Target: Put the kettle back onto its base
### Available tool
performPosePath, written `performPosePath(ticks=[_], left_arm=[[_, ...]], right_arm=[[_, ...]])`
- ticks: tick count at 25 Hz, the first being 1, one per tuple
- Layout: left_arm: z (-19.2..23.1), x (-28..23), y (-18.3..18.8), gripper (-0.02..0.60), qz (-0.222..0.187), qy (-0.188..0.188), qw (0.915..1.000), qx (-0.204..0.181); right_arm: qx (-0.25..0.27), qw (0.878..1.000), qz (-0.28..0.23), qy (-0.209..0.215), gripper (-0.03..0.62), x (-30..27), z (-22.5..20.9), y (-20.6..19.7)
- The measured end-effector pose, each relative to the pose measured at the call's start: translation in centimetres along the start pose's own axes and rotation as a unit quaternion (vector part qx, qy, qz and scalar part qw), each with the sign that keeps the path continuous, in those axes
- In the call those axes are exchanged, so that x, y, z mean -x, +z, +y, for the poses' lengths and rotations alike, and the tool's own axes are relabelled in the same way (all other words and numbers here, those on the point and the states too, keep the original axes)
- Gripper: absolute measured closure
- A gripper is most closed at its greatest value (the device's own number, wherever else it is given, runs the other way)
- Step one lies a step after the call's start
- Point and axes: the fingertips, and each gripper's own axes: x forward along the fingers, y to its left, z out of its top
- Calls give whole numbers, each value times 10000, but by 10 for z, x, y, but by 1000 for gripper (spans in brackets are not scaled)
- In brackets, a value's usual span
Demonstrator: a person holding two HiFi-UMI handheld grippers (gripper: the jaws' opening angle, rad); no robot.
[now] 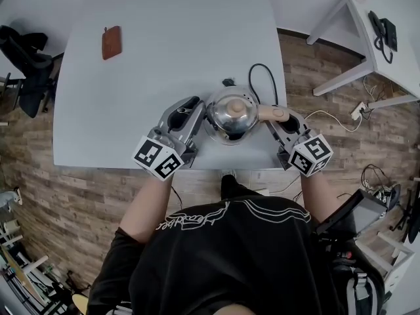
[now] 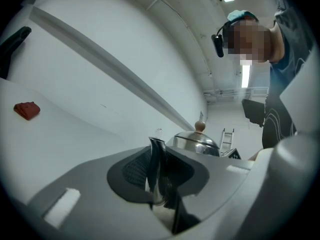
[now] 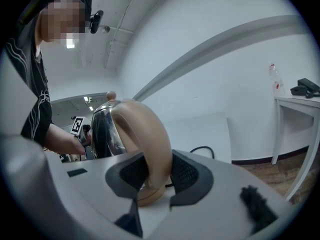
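A shiny steel kettle (image 1: 231,113) with a knobbed lid and a tan handle (image 1: 272,113) stands near the front edge of the grey table (image 1: 164,58). My left gripper (image 1: 197,107) is at its left side, with the jaws closed on the thin metal spout (image 2: 157,159). The lid (image 2: 195,141) shows just beyond the jaws. My right gripper (image 1: 283,117) is at the right side, shut on the tan handle (image 3: 150,144), with a pad on each side of the loop. A black cable (image 1: 262,77) curls out from behind the kettle. The kettle hides whatever is under it.
A brown leather pouch (image 1: 111,42) lies at the table's far left. A white desk with a phone (image 1: 384,31) stands to the right, and a dark chair (image 1: 26,64) to the left. Cables and a power strip (image 1: 359,110) lie on the wooden floor.
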Motion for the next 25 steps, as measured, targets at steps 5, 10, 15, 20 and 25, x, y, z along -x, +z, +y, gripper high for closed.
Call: performPosePath(ticks=[5,10,15,20,25], left_arm=[[3,1,2,478,59,137,9996,245],[7,9,4,430,19,290,9992,284],[4,31,5,426,35,531,9978,404],[-17,61,-9,426,284,535,9974,390],[-75,89,-14,430,665,141,9973,262]], right_arm=[[-180,9998,3,-59,460,2,-1,-2],[-281,9994,147,-120,407,8,-1,-10],[-406,9987,139,-288,401,28,5,-14],[-85,9992,169,-358,401,59,31,-9],[458,9984,312,-76,402,93,101,5]])
